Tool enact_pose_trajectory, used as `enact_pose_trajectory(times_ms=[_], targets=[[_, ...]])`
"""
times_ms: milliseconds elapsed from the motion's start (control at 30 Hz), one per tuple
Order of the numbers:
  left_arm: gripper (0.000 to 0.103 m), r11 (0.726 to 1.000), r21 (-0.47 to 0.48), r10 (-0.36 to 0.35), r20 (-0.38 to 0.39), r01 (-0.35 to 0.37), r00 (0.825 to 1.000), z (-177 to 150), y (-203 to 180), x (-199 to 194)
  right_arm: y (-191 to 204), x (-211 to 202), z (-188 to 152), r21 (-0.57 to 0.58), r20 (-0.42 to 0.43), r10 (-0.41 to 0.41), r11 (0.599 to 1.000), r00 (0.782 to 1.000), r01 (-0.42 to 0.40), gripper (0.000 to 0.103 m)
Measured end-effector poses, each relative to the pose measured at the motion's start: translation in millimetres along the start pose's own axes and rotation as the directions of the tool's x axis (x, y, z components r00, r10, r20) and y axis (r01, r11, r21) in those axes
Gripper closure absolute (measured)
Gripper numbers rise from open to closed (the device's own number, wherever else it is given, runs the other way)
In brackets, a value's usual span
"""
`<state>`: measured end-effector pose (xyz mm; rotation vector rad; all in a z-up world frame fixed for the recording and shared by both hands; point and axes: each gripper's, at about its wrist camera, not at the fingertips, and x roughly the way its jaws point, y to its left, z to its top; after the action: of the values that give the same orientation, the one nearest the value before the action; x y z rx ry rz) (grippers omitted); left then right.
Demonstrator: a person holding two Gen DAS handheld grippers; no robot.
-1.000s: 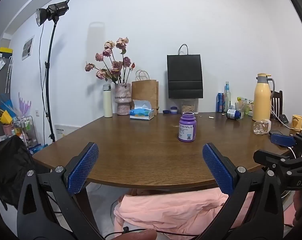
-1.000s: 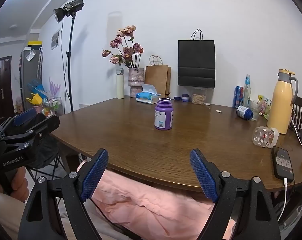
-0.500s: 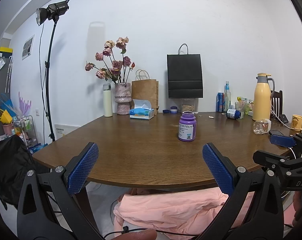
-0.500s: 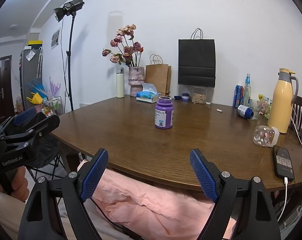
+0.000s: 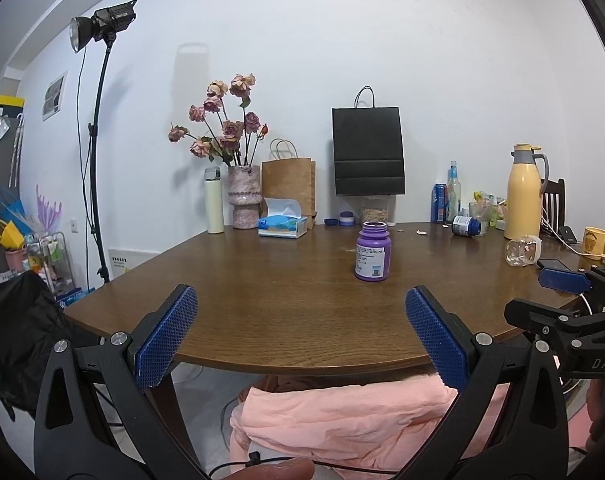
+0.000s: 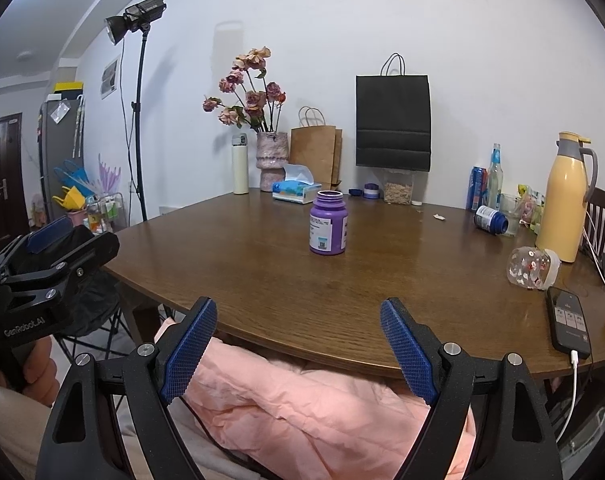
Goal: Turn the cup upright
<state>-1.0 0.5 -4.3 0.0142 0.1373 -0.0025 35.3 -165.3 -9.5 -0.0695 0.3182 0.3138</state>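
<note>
A clear cup with red specks [image 6: 532, 269] lies on its side near the right end of the brown table [image 6: 382, 280]; in the left wrist view this clear cup [image 5: 522, 251] is at the far right. A purple container [image 6: 328, 224] stands upright, mouth up, in the table's middle, and it also shows as the purple container [image 5: 373, 251]. My right gripper [image 6: 298, 310] is open and holds nothing, hovering just short of the near table edge. My left gripper [image 5: 298, 302] is open too, at the same edge, further left.
A black phone [image 6: 568, 324] on a white cable lies by the right edge. A yellow thermos [image 6: 568, 200], a yellow mug [image 5: 596, 242], a tipped blue-capped bottle [image 6: 490, 219], a tissue box [image 6: 296, 192], a flower vase [image 6: 271, 160] and paper bags line the back. Pink cloth [image 6: 302, 400] lies below the table edge.
</note>
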Motion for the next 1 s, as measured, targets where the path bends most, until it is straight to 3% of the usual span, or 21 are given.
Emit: enact_pose_trajectory(times_ms=[1000], targets=[[0.0, 1.0, 0.014, 0.003, -0.01, -0.003, 1.0, -0.9, -4.9, 1.1, -2.8, 1.4, 2.5, 0.004, -0.003, 0.005, 1.0, 1.0, -0.005, 0.015]])
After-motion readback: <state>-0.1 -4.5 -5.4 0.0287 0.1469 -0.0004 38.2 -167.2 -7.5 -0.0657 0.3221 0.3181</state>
